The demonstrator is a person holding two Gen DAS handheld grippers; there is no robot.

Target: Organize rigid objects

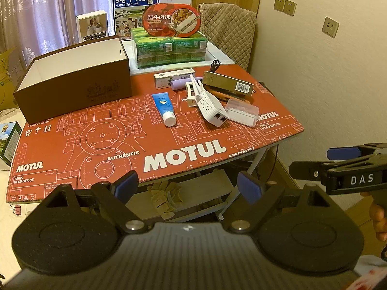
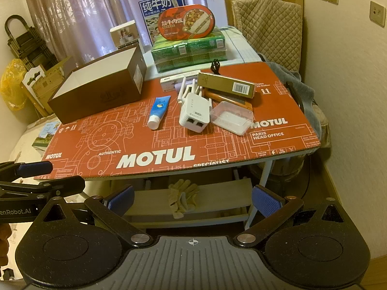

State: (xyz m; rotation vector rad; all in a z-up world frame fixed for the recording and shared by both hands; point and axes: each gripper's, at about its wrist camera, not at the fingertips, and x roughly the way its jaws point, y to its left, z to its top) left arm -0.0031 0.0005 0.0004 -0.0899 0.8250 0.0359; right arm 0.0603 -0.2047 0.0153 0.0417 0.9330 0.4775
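Observation:
An open brown box (image 1: 72, 82) (image 2: 101, 87) stands at the left of the red MOTUL cardboard sheet (image 1: 169, 145) (image 2: 181, 145). To its right lie a blue tube (image 1: 164, 106) (image 2: 158, 111), a white router (image 1: 210, 104) (image 2: 194, 113), a clear plastic case (image 1: 241, 112) (image 2: 231, 118), a gold box (image 1: 228, 83) (image 2: 227, 84), a purple item (image 1: 180, 83) and a small white carton (image 1: 174, 77). My left gripper (image 1: 187, 188) and right gripper (image 2: 192, 199) are both open and empty, held in front of the table's near edge.
Green packs (image 1: 169, 50) with a red food tray (image 1: 171, 19) on top stand behind the sheet. A quilted chair (image 1: 229, 29) stands at the back right, next to the wall. Work gloves (image 2: 182, 197) lie on a shelf under the table. A curtain hangs behind.

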